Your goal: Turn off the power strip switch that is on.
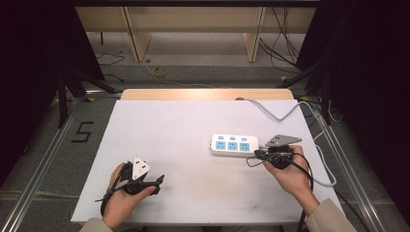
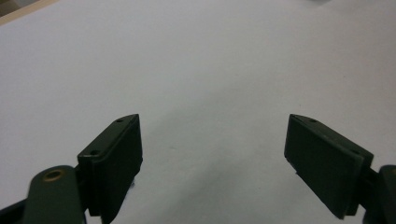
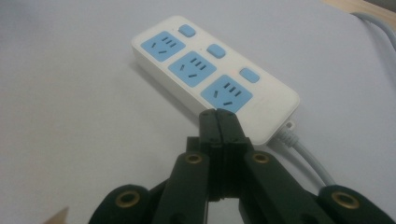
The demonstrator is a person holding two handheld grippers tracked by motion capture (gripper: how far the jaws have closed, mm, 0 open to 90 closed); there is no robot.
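The right gripper (image 3: 218, 114), jaws pressed together on nothing, points low at the near end of the white plastic power strip with three blue sockets (image 3: 212, 74) lying right of centre on the white table (image 1: 174, 145), while the left gripper (image 2: 212, 156) rests wide open and empty over bare surface near the front edge.

white power strip (image 1: 233, 145) with three blue sockets and three blue switches, lying flat on counter right side, grey cord trailing off

Right gripper (image 1: 261, 154) at cable end of power strip (image 1: 234, 145); left gripper (image 1: 157, 182) well apart on white table (image 1: 179, 159).
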